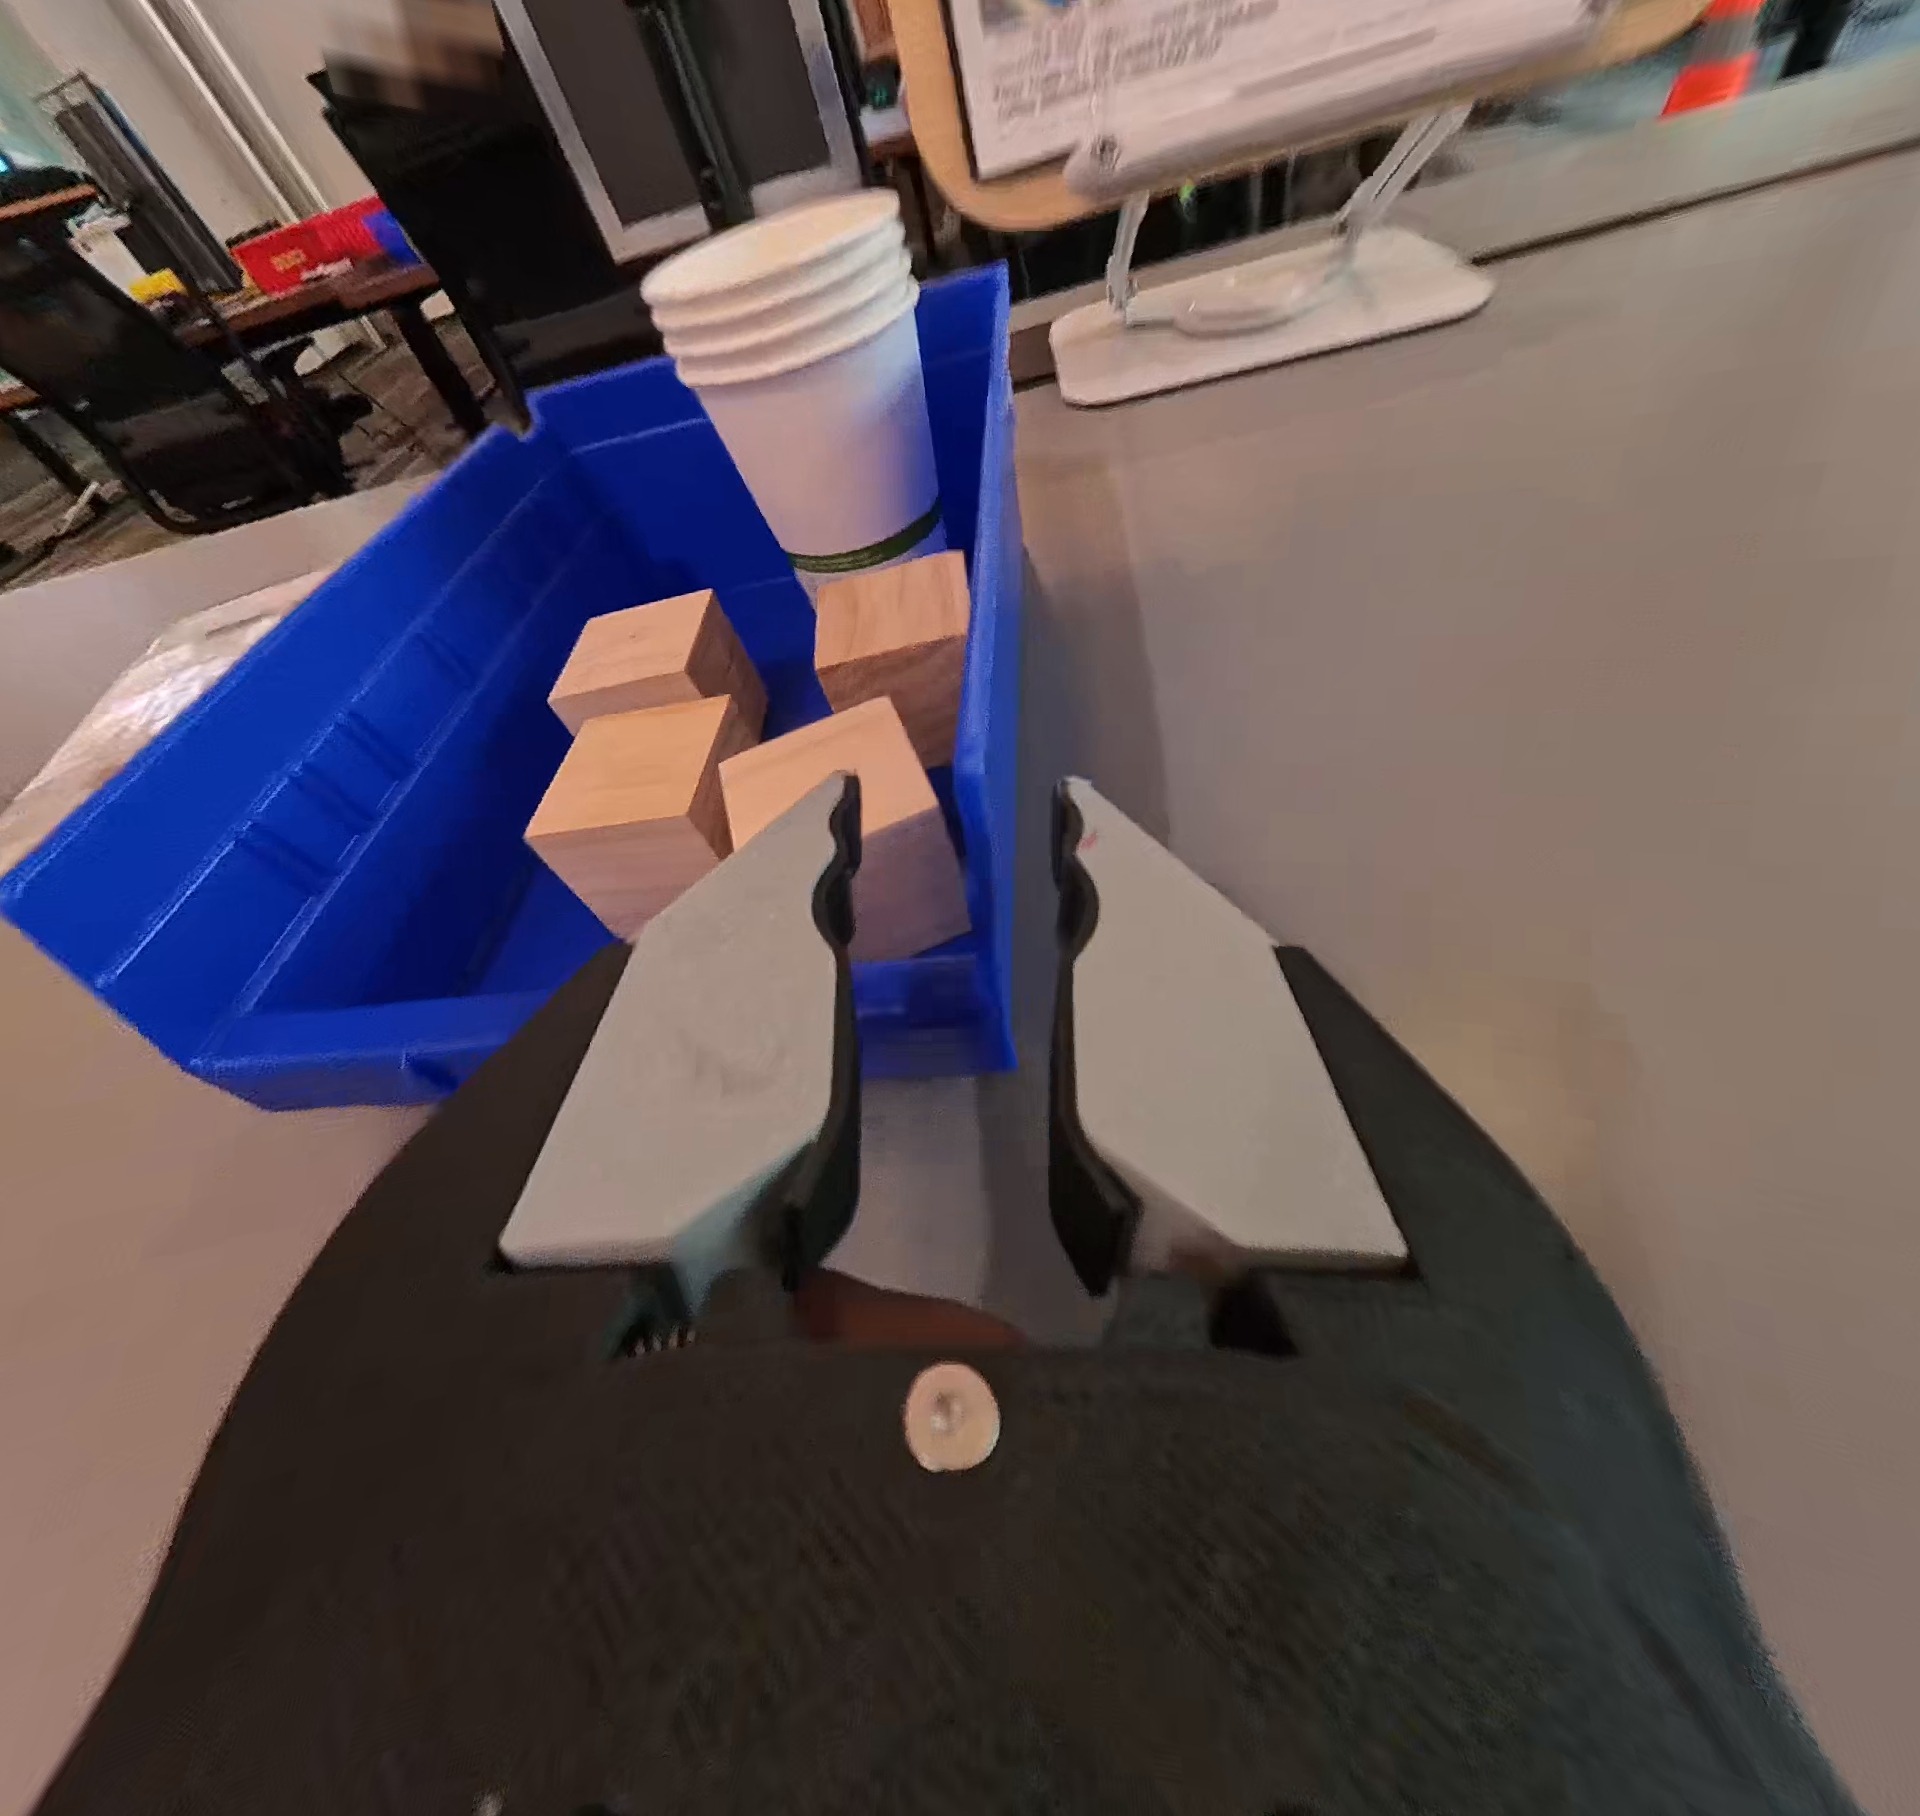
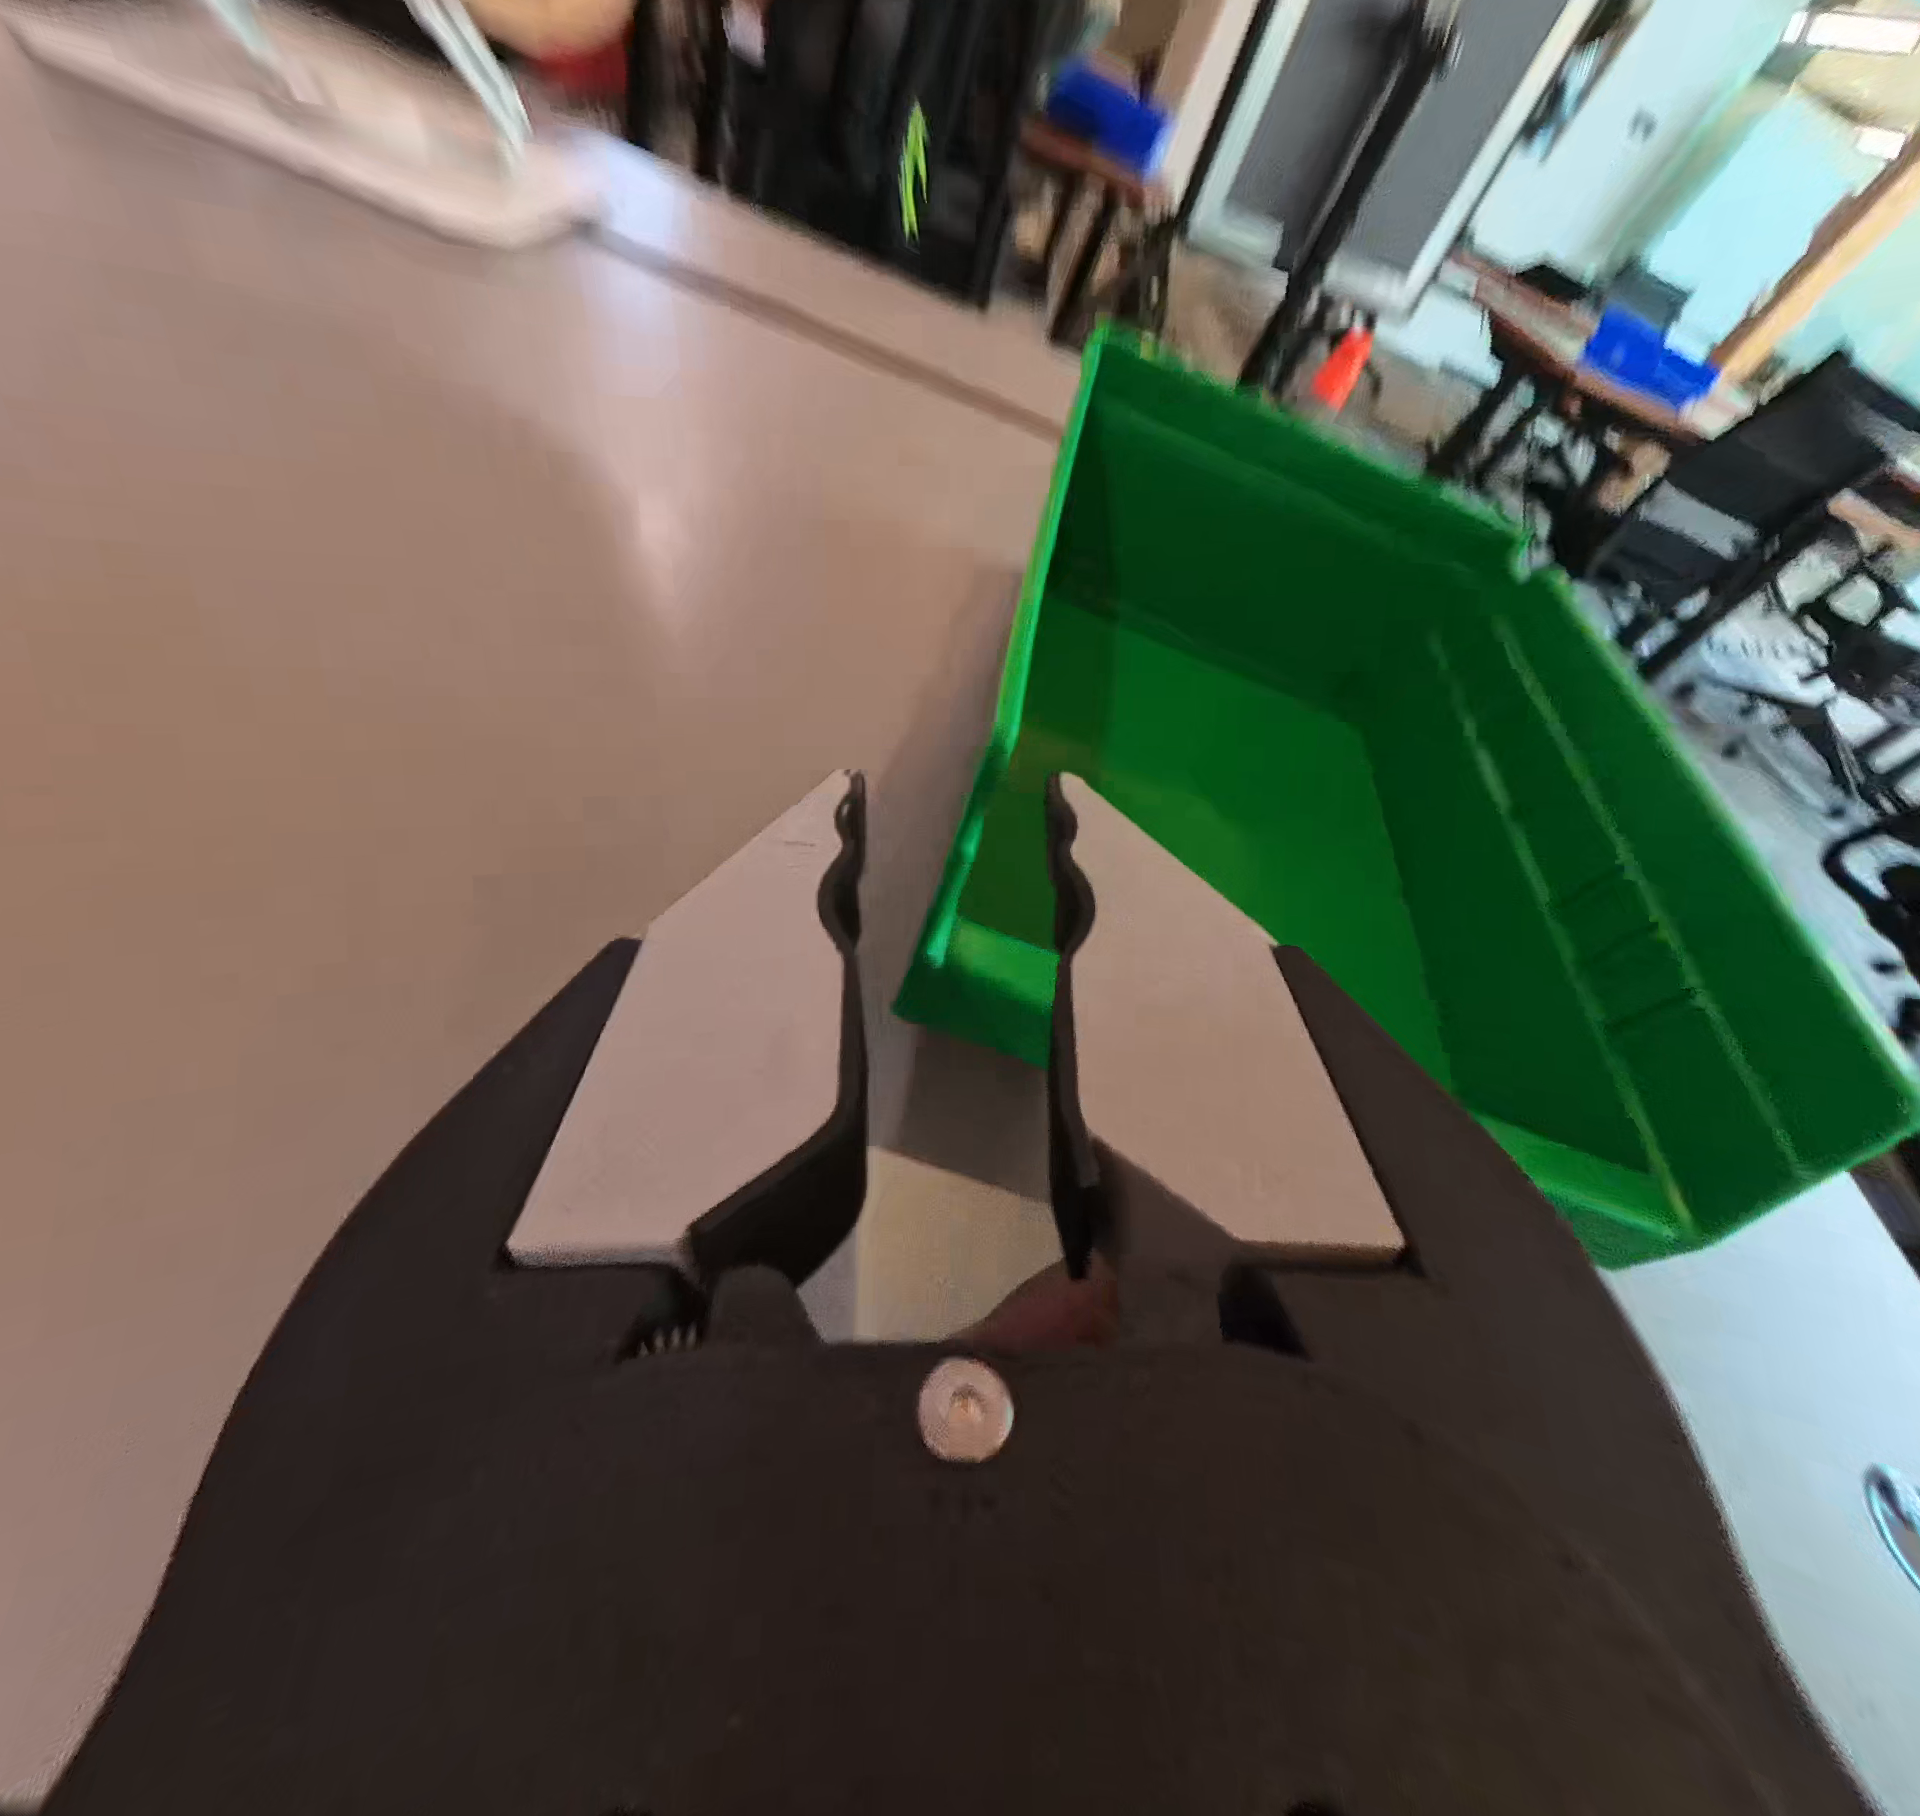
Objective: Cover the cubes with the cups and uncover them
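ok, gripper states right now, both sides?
Left gripper: open, holding nothing, above the blue bin.
Right gripper: open, holding nothing, by the green bin.

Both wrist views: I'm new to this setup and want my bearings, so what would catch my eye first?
In the left wrist view, a bright blue bin on the grey table holds four wooden cubes and a stack of white paper cups at its far end. In the right wrist view, an empty green bin sits ahead on the right. Both the left gripper and the right gripper are open and hold nothing.
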Motion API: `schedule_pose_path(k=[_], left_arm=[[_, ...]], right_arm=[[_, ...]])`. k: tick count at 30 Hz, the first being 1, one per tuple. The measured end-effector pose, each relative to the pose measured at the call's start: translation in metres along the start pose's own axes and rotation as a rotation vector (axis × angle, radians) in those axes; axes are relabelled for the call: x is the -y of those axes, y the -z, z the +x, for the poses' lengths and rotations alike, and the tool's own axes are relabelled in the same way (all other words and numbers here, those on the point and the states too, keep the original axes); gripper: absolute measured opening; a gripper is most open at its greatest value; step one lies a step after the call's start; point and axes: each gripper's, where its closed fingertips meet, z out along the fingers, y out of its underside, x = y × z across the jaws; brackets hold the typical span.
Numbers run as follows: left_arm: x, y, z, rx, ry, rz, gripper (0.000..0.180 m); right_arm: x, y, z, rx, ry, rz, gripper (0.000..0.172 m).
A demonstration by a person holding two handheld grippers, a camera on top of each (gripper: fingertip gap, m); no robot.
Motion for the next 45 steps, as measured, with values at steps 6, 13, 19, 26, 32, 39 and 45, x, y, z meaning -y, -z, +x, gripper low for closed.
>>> schedule_pose_path(k=[6,13,19,26,32,39,45], left_arm=[[0.042,0.044,0.078,-0.302,0.018,0.133,0.024],[0.049,-0.038,0.171,-0.422,-0.074,0.037,0.040],[0.060,-0.109,0.215,-0.424,-0.136,0.040,0.040],[0.071,-0.117,0.202,-0.405,-0.016,0.082,0.049],[0.075,-0.115,0.198,-0.403,0.015,0.114,0.058],[0.082,-0.104,0.193,-0.361,0.002,0.188,0.053],[0.089,-0.090,0.192,-0.401,0.042,0.269,0.052]], right_arm=[[0.083,0.044,-0.038,0.236,-0.131,0.218,0.053],[0.113,-0.017,-0.163,0.719,-0.153,0.137,0.085],[0.082,-0.118,-0.205,0.640,-0.061,0.024,0.106],[0.093,-0.123,-0.192,0.636,-0.089,0.115,0.093],[0.094,-0.118,-0.188,0.665,-0.131,0.132,0.091],[0.097,-0.108,-0.191,0.618,-0.043,0.184,0.089],[0.096,-0.102,-0.195,0.651,-0.084,0.173,0.092]])
